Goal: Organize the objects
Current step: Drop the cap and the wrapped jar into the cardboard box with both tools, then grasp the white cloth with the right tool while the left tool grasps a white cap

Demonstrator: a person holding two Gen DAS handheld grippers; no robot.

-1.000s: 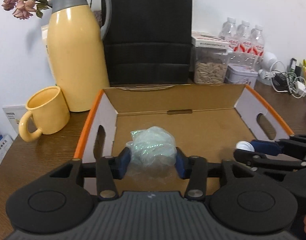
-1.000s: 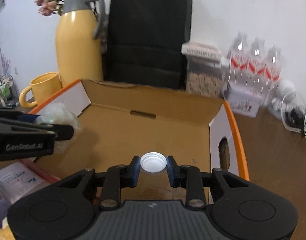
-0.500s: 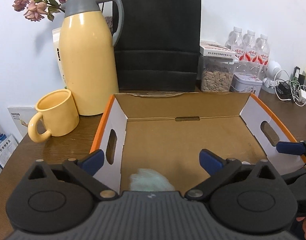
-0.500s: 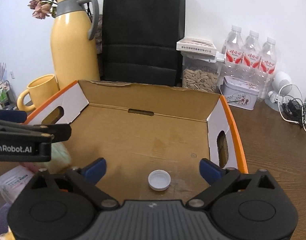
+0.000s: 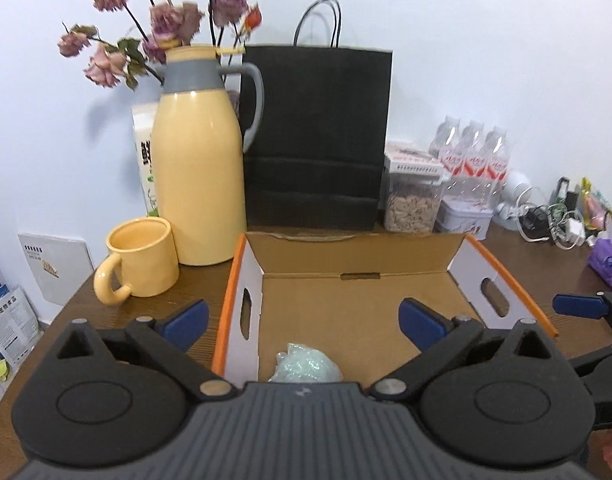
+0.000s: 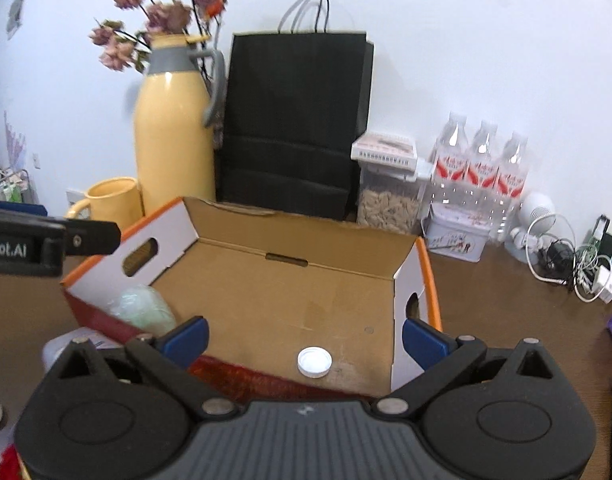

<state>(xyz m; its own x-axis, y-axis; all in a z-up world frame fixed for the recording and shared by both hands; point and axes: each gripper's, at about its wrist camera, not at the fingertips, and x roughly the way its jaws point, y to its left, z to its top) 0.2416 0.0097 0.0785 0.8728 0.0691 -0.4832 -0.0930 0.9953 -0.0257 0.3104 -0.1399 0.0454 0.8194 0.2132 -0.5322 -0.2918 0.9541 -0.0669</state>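
Both grippers, left [image 5: 302,322] and right [image 6: 304,336], hold their fingers spread and empty. In the cardboard box [image 6: 422,276], a crumpled pale-green bag [image 5: 306,368] lies near-left, a white cap [image 6: 315,361] near-right. Beyond stands a yellow jug [image 5: 196,176].

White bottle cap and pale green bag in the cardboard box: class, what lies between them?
Bare cardboard floor separates the cap and bag in the box, seen in the right wrist view.

The cardboard box [image 6: 266,300] lies open-topped with most of its floor bare — only a crumpled bag [image 6: 142,306] and a white cap [image 6: 315,361] sit near its front edge — while the thermos [image 5: 198,184] and black paper bag [image 5: 316,140] wall off the back.
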